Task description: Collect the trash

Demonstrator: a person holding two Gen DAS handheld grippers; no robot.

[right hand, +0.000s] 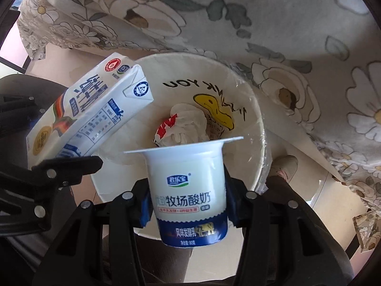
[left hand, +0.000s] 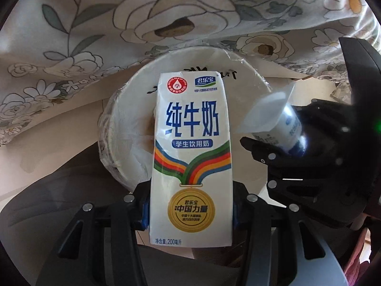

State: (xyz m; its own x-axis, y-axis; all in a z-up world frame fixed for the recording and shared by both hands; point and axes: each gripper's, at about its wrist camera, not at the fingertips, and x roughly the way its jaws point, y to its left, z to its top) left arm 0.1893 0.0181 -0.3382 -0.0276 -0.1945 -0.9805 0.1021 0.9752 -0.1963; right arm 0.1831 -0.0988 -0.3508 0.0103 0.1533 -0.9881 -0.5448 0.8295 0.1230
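Left tool (left hand: 191,211) clamped on milk carton (left hand: 191,157); right tool (right hand: 189,206) clamped on yogurt cup (right hand: 189,190). Just beyond both, white bin (right hand: 252,109) holding crumpled wrapper (right hand: 183,125). Farther, floral cloth (left hand: 166,14).

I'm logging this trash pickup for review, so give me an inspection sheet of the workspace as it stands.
Surface: pale floor; no tabletop seen.
Job's things: milk carton and yogurt cup, both held over the white bin, which has a plastic liner and a duck print.
Clutter: crumpled wrapper already inside the bin.
Grippers: left gripper clamped on the carton; right gripper clamped on the cup.
Cables: nothing seen.
Surroundings: floral cloth draped behind and above the bin.
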